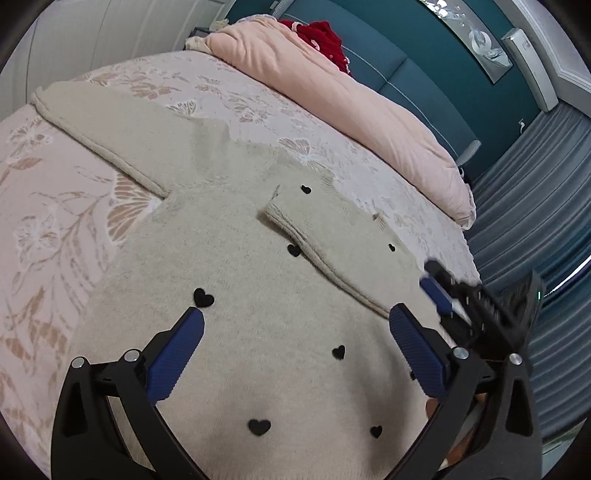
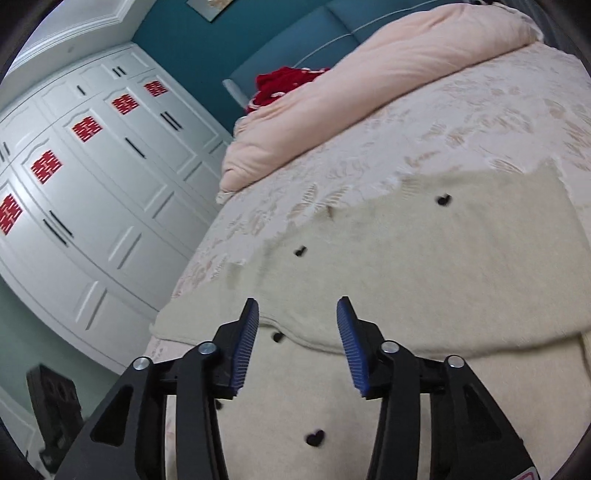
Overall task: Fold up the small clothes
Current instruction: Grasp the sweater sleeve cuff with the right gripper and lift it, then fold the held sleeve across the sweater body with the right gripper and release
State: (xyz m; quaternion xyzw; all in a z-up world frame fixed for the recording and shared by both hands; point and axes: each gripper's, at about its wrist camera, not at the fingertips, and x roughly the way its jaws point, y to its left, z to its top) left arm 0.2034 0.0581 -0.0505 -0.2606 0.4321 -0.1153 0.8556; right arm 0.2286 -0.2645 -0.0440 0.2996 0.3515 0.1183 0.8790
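A small beige knit sweater (image 1: 258, 314) with black hearts lies flat on the bed. Its left sleeve (image 1: 103, 122) stretches out to the far left; its right sleeve (image 1: 332, 254) is folded in across the chest. My left gripper (image 1: 297, 314) is open and empty, just above the sweater's body. My right gripper (image 2: 295, 306) is open and empty above the folded sleeve's edge (image 2: 406, 266); it also shows at the right of the left wrist view (image 1: 439, 291).
The bed has a pink floral cover (image 1: 55, 221). A pink duvet (image 1: 351, 99) and a red garment (image 1: 325, 33) lie at the head by a teal headboard (image 1: 424, 74). A white wardrobe (image 2: 92, 192) stands beside the bed. Grey curtains (image 1: 535, 203) hang at the right.
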